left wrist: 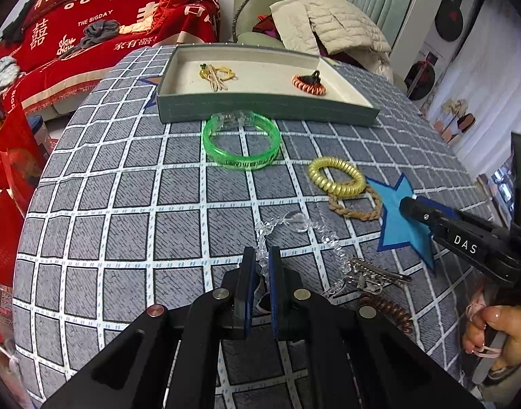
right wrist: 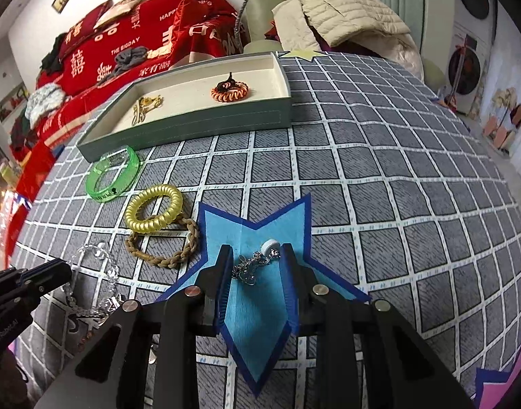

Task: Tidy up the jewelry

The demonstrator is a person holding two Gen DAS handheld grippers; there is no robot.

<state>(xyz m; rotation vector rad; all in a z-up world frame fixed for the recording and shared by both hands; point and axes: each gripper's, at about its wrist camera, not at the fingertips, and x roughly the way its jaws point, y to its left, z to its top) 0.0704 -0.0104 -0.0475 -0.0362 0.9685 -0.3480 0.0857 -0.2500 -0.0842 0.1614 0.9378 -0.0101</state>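
Ahead of your jaws you have one tray (left wrist: 267, 109) on the bench (left wrist: 124, 204), with two pieces in it: a yellow tie (left wrist: 219, 74) and an orange coil (left wrist: 308, 84). Loose on the bench, between the tray and your jaws, are one green bangle (left wrist: 241, 143), one yellow coil (left wrist: 336, 176) lying on one braided band (left wrist: 355, 204), one clear bead chain (left wrist: 294, 235), a metal clip (left wrist: 379, 271) and a brown coil (left wrist: 389, 310). Your left gripper (left wrist: 261, 255) has its jaws drawn nearly together, pinching the clear bead chain, and tilts steeply down at the bench. Your right gripper (right wrist: 257, 255) also points steeply down, over a blue star (right wrist: 257, 293); a silver charm chain (right wrist: 255, 266) with a white bead lies between its jaws, which stand apart from it on both sides. Your right hand (left wrist: 499, 334) wraps that gripper's handle.
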